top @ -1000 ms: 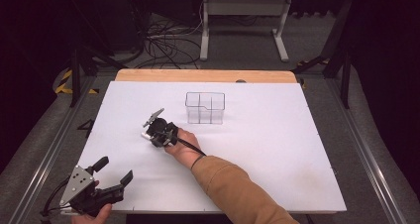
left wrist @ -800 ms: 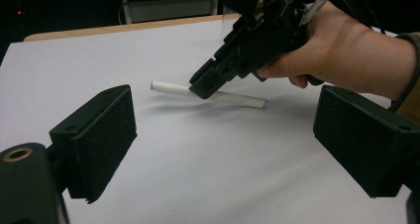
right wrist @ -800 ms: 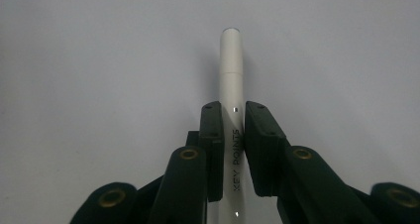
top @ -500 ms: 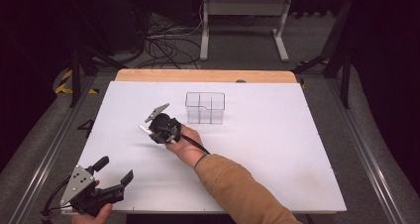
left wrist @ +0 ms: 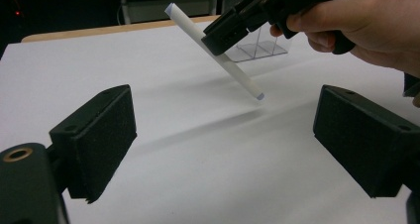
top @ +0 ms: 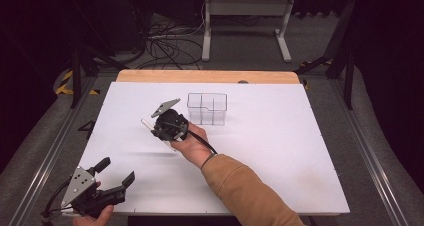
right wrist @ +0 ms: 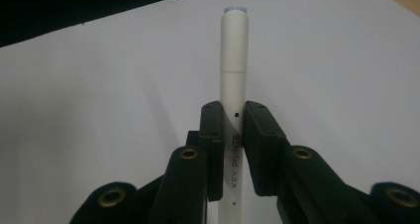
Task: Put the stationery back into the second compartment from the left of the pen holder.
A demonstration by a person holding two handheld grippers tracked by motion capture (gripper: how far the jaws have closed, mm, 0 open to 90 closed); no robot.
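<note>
- While we grip the white marker (right wrist: 233, 75) in our right gripper (right wrist: 233, 149), its black foam-faced jaws are clamped on the smooth round barrel, which carries the dark print "KEY POINTS".
- We see the marker (left wrist: 214, 53) tilted above the table (top: 280, 151), its lower tip off the sheet, over the left-centre part of the top.
- We see a stepped cap with a pale blue end disc at its far end.
- We hold our left gripper (top: 112, 178) at the near left corner of the table, its matte black block jaws wide apart with nothing between them.
- We note a grey three-cornered plate on top of each gripper.
- We see a clear plastic organiser (top: 207, 108) with thin dividing walls near the far edge, just right of the marker.
- We have a flat white matte surface, with a strip of bare wood along the far edge.
- We find the right half and the near middle of the table open for moving.
</note>
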